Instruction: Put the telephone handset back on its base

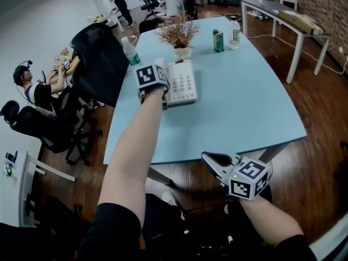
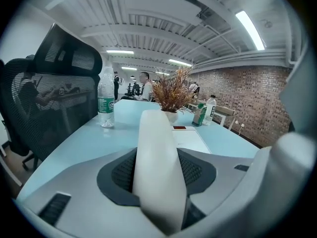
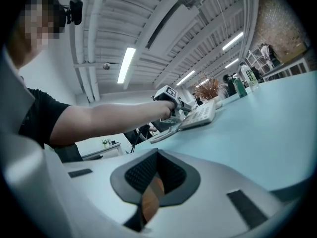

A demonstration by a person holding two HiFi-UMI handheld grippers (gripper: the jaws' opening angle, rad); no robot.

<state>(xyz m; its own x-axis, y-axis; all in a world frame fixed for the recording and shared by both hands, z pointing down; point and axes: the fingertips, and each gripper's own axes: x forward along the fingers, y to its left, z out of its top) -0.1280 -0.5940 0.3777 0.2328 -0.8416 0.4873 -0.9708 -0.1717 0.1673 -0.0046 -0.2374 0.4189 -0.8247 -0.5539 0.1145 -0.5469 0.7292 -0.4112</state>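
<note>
The white telephone base (image 1: 184,82) with its keypad lies on the light blue table (image 1: 234,107), just in front of a potted dried plant. My left gripper (image 1: 156,87) is over the base's left side, shut on the white handset (image 2: 156,152), which fills the gap between its pads. In the right gripper view the handset (image 3: 165,133) sticks out low beside the base (image 3: 202,114); I cannot tell whether it rests in the cradle. My right gripper (image 1: 211,160) hangs off the table's near edge above the wooden floor. Its jaws are together and hold nothing.
The dried plant in a white pot (image 1: 179,36) stands behind the phone, with a water bottle (image 1: 130,51) to its left. A green carton (image 1: 218,41) and a second bottle (image 1: 234,32) stand further right. A black office chair (image 1: 100,58) is at the table's left edge. People sit nearby.
</note>
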